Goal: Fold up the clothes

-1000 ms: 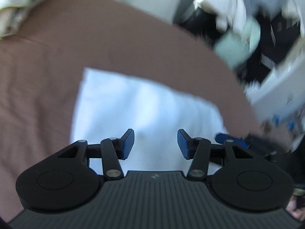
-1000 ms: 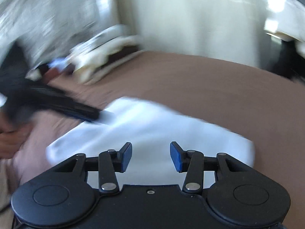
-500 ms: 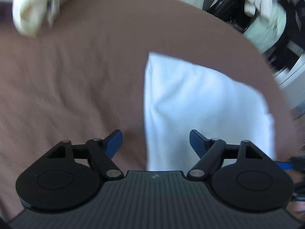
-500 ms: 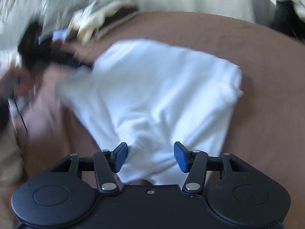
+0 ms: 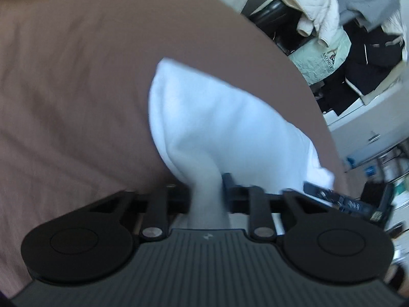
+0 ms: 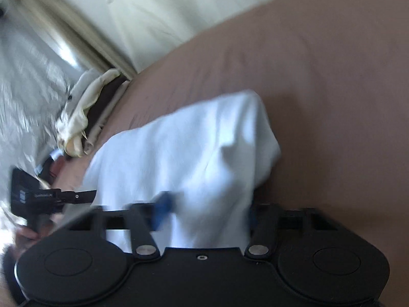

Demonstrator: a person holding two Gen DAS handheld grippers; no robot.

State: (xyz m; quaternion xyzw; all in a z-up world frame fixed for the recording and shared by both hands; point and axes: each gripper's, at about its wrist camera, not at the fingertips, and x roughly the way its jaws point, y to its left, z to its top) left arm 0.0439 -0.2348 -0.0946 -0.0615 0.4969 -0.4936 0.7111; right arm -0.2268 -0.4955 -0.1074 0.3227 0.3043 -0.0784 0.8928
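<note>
A white garment [image 5: 217, 112] lies folded on the brown bed sheet [image 5: 76, 76]. My left gripper [image 5: 206, 192] is closing its jaws on the garment's near left corner, and the cloth is bunched into a narrow neck between the pads. In the right wrist view the same garment [image 6: 184, 153] fills the gap of my right gripper [image 6: 208, 215], whose jaws are closing on its near edge. Each gripper shows in the other's view: the right gripper [image 5: 340, 202] at the cloth's right corner, the left gripper [image 6: 51, 197] at its left.
Beyond the bed's far right edge a heap of jackets and dark clothes [image 5: 332, 25] is piled beside white furniture [image 5: 358, 117]. A crumpled cream cloth [image 6: 76, 122] lies at the bed's left edge under a pale curtain [image 6: 153, 12]. Brown sheet [image 6: 319, 76] stretches beyond the garment.
Both grippers came down to the garment's near edge and went from wide open to closed on the cloth. The right gripper rolled, and the cloth is now bunched and lifted at both corners.
</note>
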